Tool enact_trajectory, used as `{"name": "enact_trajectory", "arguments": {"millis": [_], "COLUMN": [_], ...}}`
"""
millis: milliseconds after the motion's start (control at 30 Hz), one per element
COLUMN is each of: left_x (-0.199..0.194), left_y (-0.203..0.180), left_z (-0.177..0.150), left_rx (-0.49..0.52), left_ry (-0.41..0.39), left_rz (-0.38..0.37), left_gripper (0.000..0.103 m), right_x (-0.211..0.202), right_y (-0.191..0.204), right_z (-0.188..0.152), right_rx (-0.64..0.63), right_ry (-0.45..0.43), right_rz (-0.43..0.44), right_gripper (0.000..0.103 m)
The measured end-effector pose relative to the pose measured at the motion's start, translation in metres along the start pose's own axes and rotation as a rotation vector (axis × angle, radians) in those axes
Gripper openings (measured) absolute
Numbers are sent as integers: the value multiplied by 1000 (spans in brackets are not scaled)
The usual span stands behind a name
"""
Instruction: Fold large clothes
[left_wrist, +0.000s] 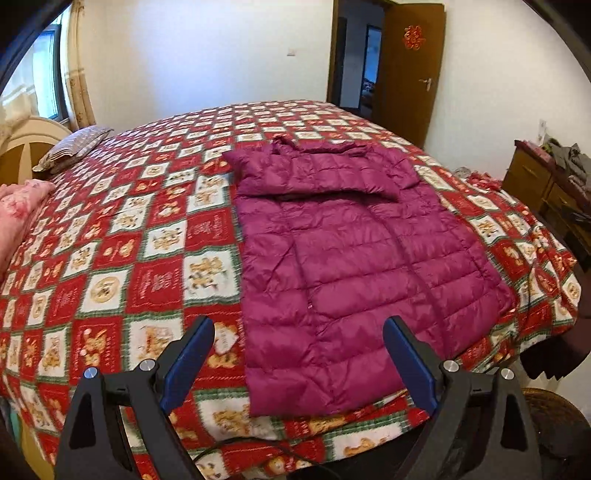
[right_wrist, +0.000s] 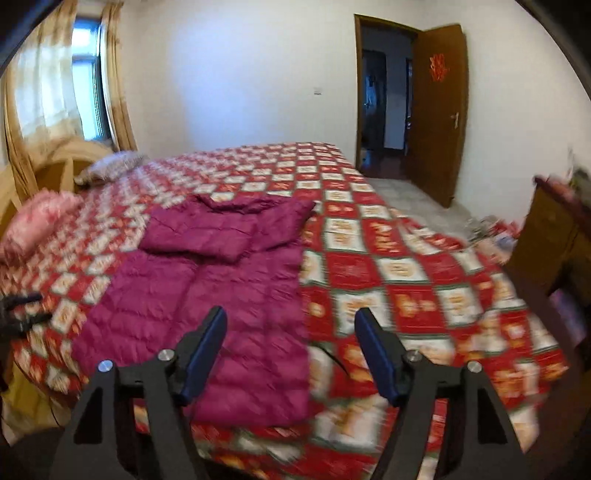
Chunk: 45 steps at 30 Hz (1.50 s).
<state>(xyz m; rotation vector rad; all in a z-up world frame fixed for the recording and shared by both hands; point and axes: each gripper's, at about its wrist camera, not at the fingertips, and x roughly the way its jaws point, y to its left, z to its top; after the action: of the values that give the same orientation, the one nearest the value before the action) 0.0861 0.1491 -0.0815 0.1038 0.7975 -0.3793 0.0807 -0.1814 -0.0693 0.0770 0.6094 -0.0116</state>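
Note:
A magenta quilted down jacket (left_wrist: 351, 258) lies flat on the bed, its hem toward me and its collar at the far end. One sleeve is folded across the chest (left_wrist: 317, 177). In the left wrist view my left gripper (left_wrist: 297, 328) hovers open above the hem's left part, with nothing between its blue pads (left_wrist: 192, 354). In the right wrist view, which is blurred, the jacket (right_wrist: 207, 295) lies left of centre. My right gripper (right_wrist: 291, 317) stands open over the jacket's right edge near the hem, holding nothing.
The bed carries a red, white and green checked bedspread (left_wrist: 110, 258). A pink pillow (right_wrist: 37, 221) and a grey pillow (left_wrist: 74, 147) lie by the headboard (left_wrist: 26, 147) at the left. A wooden dresser (left_wrist: 535, 184) stands right of the bed. An open door (right_wrist: 436, 110) is at the back.

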Motion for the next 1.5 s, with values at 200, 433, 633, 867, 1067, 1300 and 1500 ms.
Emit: {"name": "enact_trajectory", "arguments": {"millis": [200,433,633,867,1067,1300,1500], "left_x": [28,45,48,44,59,79,82], "left_y": [1,12,29,43,44,42,37], "left_z": [-7,-16,-10,-6,-20,-29,-29], "left_rx": [-68,-136,-255,-295,-261,-201,-201], "left_ry": [44,77,69,50,101,195,174], "left_rz": [-3,-13,-58,-72,-63,-85,-83], "left_gripper": [93,93,93,93,93,93,93], "right_x": [14,35,40,23,3,-49,0], "right_y": [16,-11,-8,23,17,-15,-22], "right_z": [3,21,30,27,-22,-79,-21], "right_rx": [28,173,489,484,229,86,151], "right_ry": [-141,-178,-138,21,459,793,408], "right_rz": [-16,75,644,837,325,22,121], "right_gripper": [74,75,75,75,71,71,79]}}
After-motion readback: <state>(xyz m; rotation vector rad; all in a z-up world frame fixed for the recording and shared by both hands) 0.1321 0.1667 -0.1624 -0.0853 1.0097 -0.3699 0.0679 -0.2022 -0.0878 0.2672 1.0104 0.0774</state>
